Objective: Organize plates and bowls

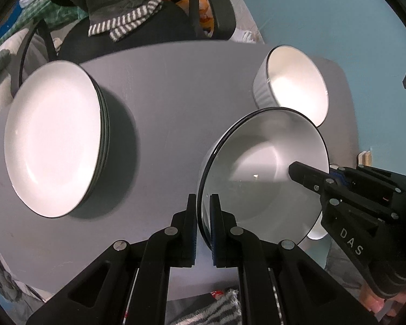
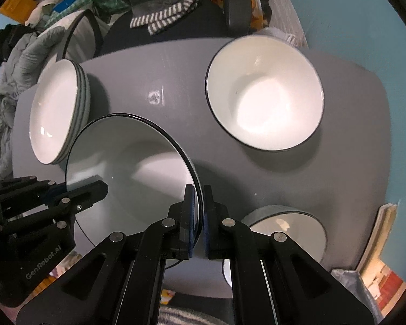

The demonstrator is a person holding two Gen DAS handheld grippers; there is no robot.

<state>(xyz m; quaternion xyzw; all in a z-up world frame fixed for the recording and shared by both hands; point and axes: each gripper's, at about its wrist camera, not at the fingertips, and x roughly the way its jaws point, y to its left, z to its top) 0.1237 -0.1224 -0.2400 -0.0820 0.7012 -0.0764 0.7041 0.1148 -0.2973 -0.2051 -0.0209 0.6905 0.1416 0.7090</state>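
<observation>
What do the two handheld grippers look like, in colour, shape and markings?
Both are matte black plastic. The left gripper and the right gripper each have two flat, straight fingers with blue pads on the inner faces, driven by angular linkage arms with round silver pivot pins. The right one's body reads "DAS" in white; the left one's reads "GenRobot.AI". No cables or sleeves are visible.

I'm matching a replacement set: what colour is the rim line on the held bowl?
Black, a thin line around the white held bowl; clearest in the right wrist view.

Three bowls [image 2: 265,92], one plate stack [image 2: 56,113]
</observation>
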